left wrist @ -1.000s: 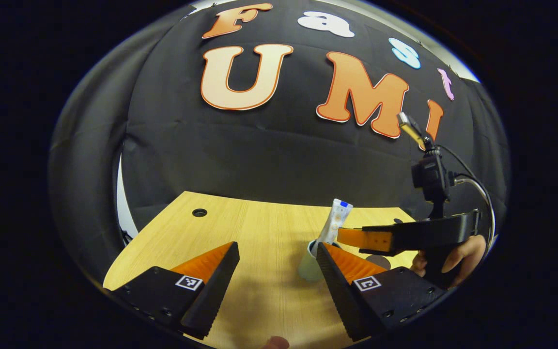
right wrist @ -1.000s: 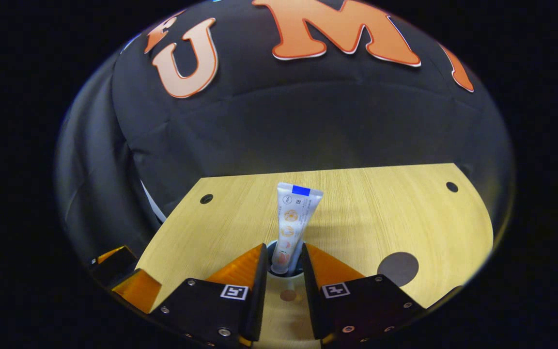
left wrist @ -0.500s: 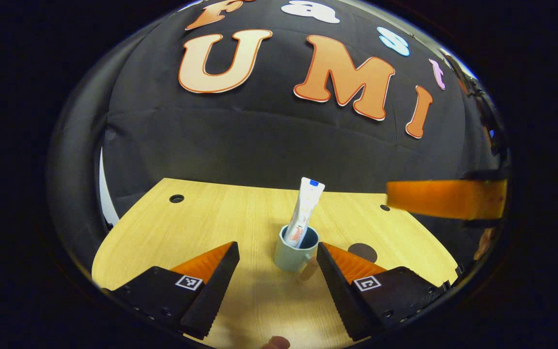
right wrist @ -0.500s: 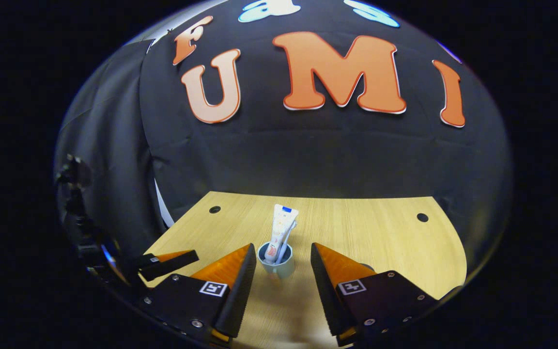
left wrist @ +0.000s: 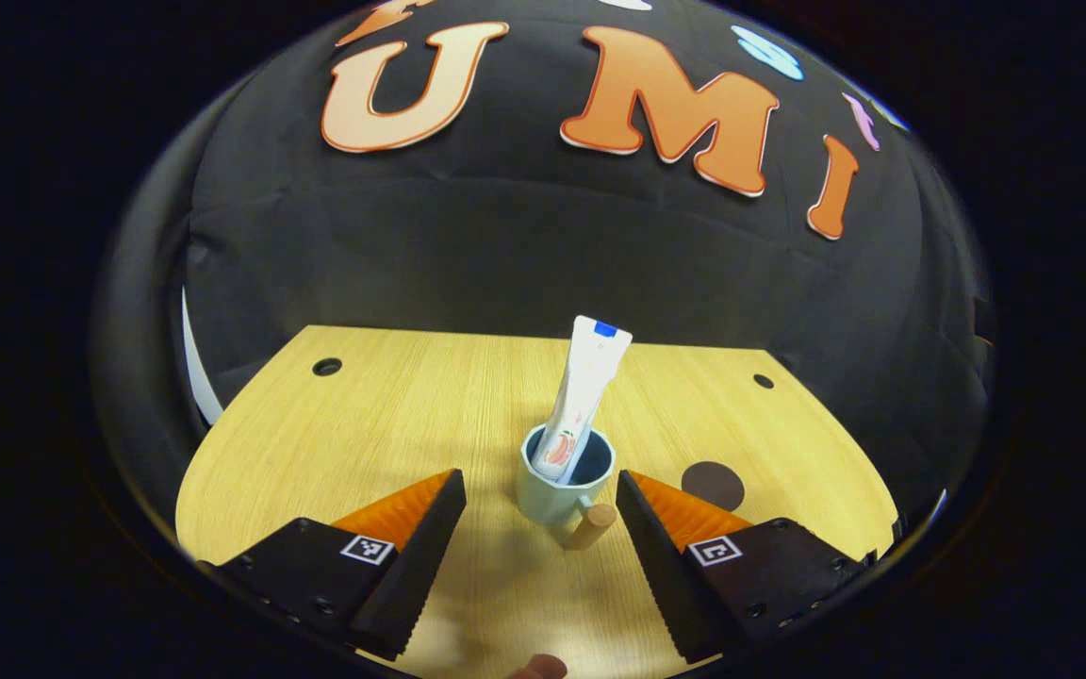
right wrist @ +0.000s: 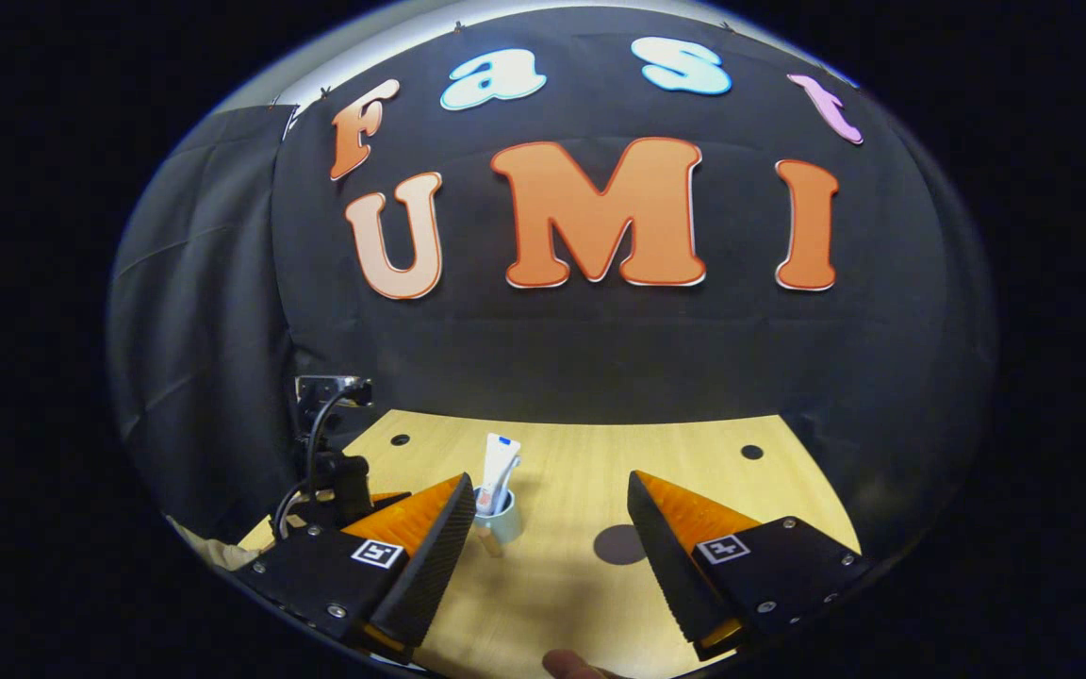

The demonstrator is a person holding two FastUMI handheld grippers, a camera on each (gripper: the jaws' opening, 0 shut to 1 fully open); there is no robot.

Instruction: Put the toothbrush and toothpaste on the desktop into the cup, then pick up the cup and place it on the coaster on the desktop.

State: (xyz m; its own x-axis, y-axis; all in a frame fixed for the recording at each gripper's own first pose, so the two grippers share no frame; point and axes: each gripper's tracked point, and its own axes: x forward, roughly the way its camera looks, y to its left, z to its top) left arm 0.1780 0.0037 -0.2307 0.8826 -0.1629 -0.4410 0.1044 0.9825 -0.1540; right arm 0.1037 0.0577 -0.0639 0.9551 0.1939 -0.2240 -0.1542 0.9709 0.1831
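From where I stand, the left gripper (left wrist: 531, 514) hangs low over the counter (left wrist: 392, 415) with its jaws spread wide and nothing between them. The cup (left wrist: 557, 490) sits just ahead at twelve o'clock, its wooden handle (left wrist: 590, 528) turned back toward the gripper at about five o'clock, which I take as a lining-up for the lift. The toothpaste (left wrist: 585, 387) stands in the cup, leaning toward one o'clock against the rim; in the right gripper view the toothbrush (right wrist: 508, 476) pokes up beside it. The coaster (left wrist: 713, 484), a dark disc, lies at the cup's three o'clock, near but apart from it, with bare wood between them and nothing blocking the way. The right gripper (right wrist: 543, 556) is held back and higher, jaws likewise wide apart and empty, the cup at its eleven o'clock. Two small holes mark the counter's far corners.
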